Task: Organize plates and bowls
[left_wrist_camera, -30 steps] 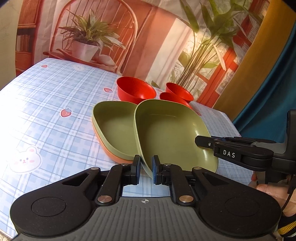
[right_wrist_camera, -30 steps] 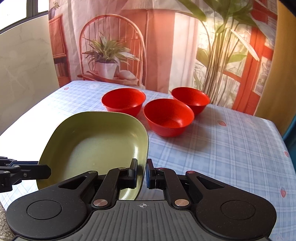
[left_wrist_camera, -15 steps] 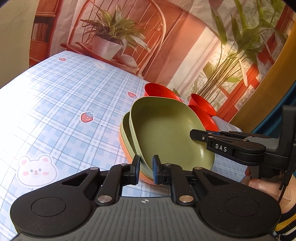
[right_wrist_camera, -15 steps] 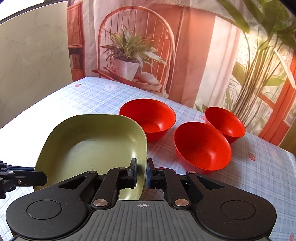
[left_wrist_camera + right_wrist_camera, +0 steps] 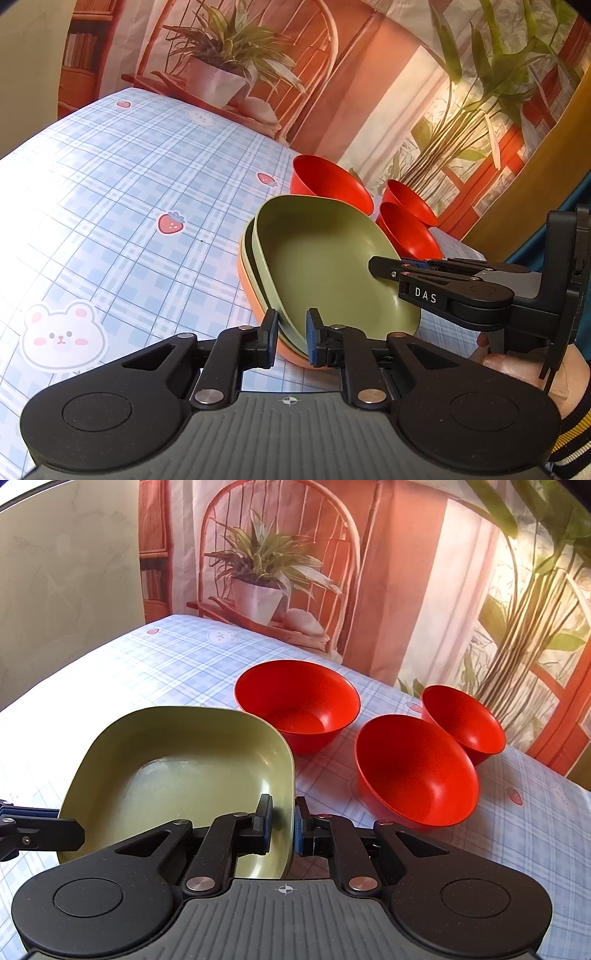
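Note:
A green square plate sits nested on a stack of another green plate and an orange plate. My left gripper has its jaws slightly apart around the stack's near rim. My right gripper is shut on the top green plate's right rim; it also shows in the left wrist view. Three red bowls stand on the table behind the plates.
The table carries a blue checked cloth with strawberry and bear prints. A printed backdrop with a plant and chair hangs behind the far edge. A person's hand holds the right gripper.
The top green plate moved left and down onto the stack, now nested over the other green plate. My left gripper's jaws have opened slightly at the rim.

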Action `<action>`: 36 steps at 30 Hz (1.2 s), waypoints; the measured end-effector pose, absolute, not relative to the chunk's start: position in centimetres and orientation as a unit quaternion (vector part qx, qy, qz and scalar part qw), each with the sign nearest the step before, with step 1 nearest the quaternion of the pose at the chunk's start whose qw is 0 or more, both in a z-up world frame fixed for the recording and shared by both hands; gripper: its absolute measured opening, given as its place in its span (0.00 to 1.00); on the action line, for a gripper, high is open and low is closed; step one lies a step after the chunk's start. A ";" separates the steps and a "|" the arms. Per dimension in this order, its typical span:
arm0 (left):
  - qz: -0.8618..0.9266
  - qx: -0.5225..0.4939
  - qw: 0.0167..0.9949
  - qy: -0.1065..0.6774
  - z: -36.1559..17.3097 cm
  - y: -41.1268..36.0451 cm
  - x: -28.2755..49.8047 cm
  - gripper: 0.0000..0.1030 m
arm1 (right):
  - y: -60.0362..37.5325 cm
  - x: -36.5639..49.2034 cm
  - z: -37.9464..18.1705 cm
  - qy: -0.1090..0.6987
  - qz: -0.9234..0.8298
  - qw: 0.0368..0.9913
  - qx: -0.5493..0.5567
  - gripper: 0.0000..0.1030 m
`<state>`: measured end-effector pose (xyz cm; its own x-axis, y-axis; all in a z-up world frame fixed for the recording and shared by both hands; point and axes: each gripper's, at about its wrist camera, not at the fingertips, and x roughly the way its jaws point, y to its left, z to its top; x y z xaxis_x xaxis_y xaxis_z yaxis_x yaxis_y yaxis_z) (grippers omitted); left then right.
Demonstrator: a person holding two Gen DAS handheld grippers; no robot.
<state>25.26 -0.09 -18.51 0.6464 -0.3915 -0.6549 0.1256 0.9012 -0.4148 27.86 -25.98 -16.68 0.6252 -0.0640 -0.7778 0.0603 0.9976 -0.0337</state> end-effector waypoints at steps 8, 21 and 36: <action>-0.150 -0.177 0.893 0.385 -18.0 0.1 24.8 0.19 | -25.4 28.2 -17.2 0.438 -0.034 0.897 -0.045 0.07; -0.141 -0.155 0.901 0.379 -18.3 -0.3 24.6 0.20 | -24.7 27.8 -17.4 0.433 -0.049 0.898 -0.064 0.08; -0.132 -0.099 0.920 0.355 -13.5 -1.4 25.5 0.21 | -27.2 25.3 -14.8 0.410 -0.048 0.911 0.013 0.16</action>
<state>25.47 -1.40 -13.46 0.7134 -0.3140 -0.6265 0.1731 0.9452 -0.2767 25.31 -27.15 -14.81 0.6600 -0.0772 -0.7473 0.0983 0.9950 -0.0160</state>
